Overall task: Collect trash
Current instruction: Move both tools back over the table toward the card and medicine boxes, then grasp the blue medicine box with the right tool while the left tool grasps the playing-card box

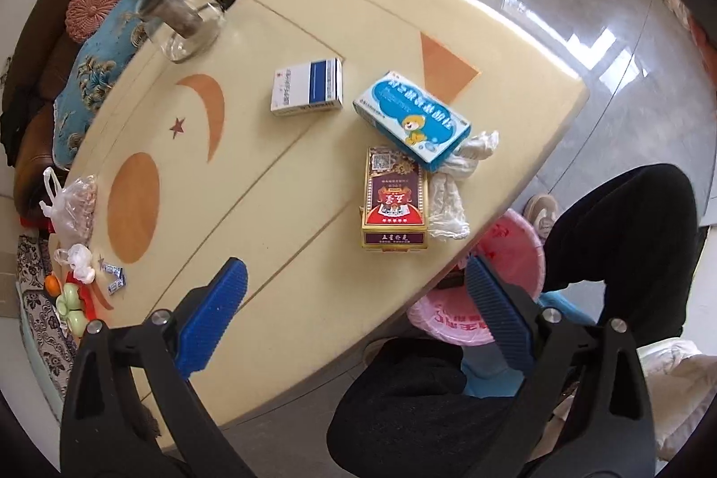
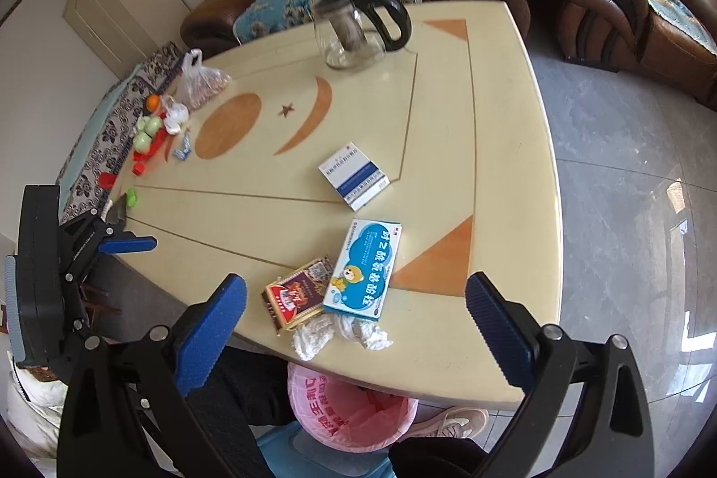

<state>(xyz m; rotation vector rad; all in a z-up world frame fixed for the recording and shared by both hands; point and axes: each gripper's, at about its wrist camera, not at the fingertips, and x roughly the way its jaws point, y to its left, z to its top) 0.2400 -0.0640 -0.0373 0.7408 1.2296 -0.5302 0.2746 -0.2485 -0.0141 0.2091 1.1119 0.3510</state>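
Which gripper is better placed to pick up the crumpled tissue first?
Right, probably. The right gripper, open, frames the crumpled tissue near the table edge; the left gripper sits farther back.

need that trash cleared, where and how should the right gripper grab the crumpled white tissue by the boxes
Grip the crumpled tissue at its loose bunched end that sticks out past the blue box, coming from the near table edge; its far side is tucked under the boxes.
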